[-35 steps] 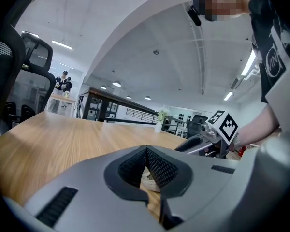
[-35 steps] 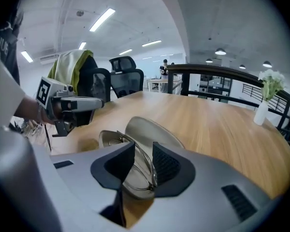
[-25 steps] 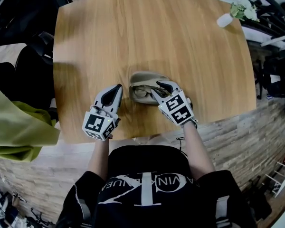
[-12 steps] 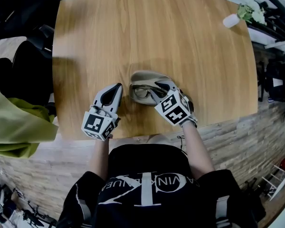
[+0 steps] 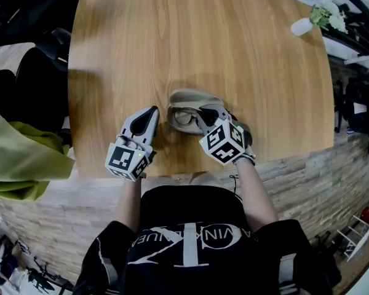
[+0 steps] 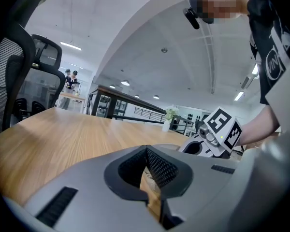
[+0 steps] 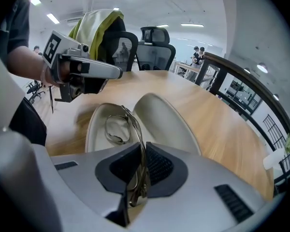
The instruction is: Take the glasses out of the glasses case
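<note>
1. The wooden table carries everything, and the work sits near its front edge, close to the person.
2. The glasses case lies open on the table with its lid swung back and its pale lining facing up. Nothing pins it down.
3. The left gripper sits just beside the case on its left and does not touch it. Its jaws are drawn almost together, with only a sliver of table showing between them, and they hold nothing.
4. The right gripper reaches into the case from the near side. Its jaws are pinched tight on the thin metal frame of the glasses.
5. The glasses are inside the case. One lens ring is down in the shell, and the frame runs up on edge into the right jaws.
6. What could go wrong, as I judge it:
   - The grip is on a narrow wire, so the frame may twist or slide out as it is lifted.
   - Squeezing harder could bend the frame.
   - The case is unheld, so if an arm of the glasses snags on the rim, the case could drag or tip along with them.
</note>
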{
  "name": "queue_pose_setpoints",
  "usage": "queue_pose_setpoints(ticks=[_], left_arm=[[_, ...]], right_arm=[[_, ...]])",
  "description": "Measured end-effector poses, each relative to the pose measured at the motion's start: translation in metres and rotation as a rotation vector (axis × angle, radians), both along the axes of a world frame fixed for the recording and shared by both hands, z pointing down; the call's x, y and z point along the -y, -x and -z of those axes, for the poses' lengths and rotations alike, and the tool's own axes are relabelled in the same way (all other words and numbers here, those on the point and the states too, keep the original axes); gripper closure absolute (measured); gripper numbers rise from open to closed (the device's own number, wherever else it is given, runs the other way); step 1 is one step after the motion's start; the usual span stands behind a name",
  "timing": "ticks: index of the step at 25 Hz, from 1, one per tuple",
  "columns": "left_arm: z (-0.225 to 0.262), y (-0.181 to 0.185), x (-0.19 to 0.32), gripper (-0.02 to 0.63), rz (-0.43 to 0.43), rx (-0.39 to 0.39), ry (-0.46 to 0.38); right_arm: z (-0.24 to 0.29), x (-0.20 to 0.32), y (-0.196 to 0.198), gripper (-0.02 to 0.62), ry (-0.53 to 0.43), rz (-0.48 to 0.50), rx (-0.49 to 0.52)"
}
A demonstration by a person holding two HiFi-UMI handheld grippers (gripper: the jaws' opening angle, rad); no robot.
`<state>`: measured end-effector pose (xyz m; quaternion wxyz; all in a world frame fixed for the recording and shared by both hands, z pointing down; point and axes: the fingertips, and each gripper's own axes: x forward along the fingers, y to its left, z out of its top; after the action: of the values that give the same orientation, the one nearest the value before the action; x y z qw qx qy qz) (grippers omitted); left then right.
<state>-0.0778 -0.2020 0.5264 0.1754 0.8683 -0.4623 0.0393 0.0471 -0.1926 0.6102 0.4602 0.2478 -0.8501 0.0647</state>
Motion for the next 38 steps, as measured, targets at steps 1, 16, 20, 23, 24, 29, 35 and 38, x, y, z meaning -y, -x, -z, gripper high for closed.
queue_pose_setpoints(ticks=[1,16,20,23,24,29,35,38], left_arm=[[0.0,0.0,-0.001,0.591,0.0,-0.001,0.0],[0.014,-0.001,-0.004,0.591,-0.001,-0.006,-0.022],[0.019,0.001,-0.004,0.591,0.003,-0.008,-0.031],[0.021,0.003,-0.005,0.591,0.006,-0.006,-0.037],[0.022,0.004,-0.005,0.591,0.006,-0.005,-0.038],[0.026,0.008,-0.006,0.591,0.012,-0.002,-0.046],[0.033,0.01,-0.003,0.591,0.015,-0.009,-0.059],[0.036,0.009,-0.003,0.591,0.012,-0.008,-0.064]], right_arm=[[0.002,0.0,0.0,0.552,-0.009,0.006,-0.005],[0.035,0.009,-0.006,0.555,-0.161,-0.005,-0.01],[0.042,0.01,-0.005,0.555,-0.19,-0.014,0.005],[0.048,0.012,-0.004,0.555,-0.2,-0.027,0.025],[0.05,0.012,-0.004,0.555,-0.202,-0.034,0.034],[0.06,0.014,-0.003,0.555,-0.211,-0.071,0.074],[0.073,0.017,-0.007,0.555,-0.222,-0.12,0.121],[0.079,0.017,-0.011,0.555,-0.229,-0.154,0.155]])
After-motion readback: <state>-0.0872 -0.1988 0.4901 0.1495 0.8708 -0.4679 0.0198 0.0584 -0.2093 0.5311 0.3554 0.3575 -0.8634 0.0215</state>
